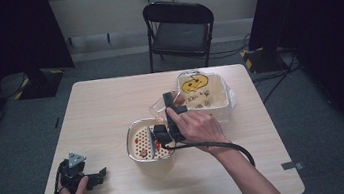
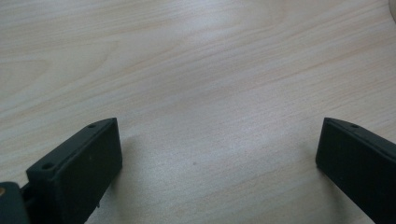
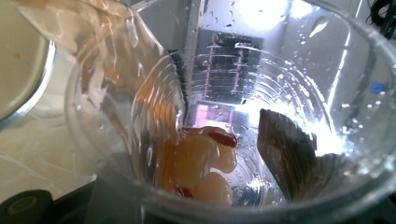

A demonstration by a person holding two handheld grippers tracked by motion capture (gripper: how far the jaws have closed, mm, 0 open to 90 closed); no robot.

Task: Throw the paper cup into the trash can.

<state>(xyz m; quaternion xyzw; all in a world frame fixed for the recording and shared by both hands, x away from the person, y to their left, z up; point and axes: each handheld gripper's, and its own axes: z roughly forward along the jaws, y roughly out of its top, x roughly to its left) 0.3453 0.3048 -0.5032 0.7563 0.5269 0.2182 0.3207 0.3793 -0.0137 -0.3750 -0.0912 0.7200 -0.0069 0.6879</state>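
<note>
**Clear cup tipped over the strainer bowl**

At the left of the table (image 1: 110,100), the left gripper (image 1: 100,175) rests near the front edge with its jaws spread wide over bare wood, nothing between them.

Further right, a metal bowl (image 1: 132,135) holds a perforated strainer insert with a few red and pale pieces. Above its right side, the right gripper (image 1: 164,134) is clenched on a clear plastic cup (image 1: 161,106). In the right gripper view the cup wall (image 3: 154,107) buckles inward where it is pinched, and pale and red bean-like pieces (image 3: 203,161) sit wet at the bottom.

The cup looks light, thin and easily crushed, and slick from the droplets, so a gentle hold on the wall near the rim seems wisest; a harder squeeze would likely collapse it. Its long axis appears tilted, the base towards the rectangular container (image 1: 205,95) with the yellow print at the right, the mouth towards the bowl.
</note>
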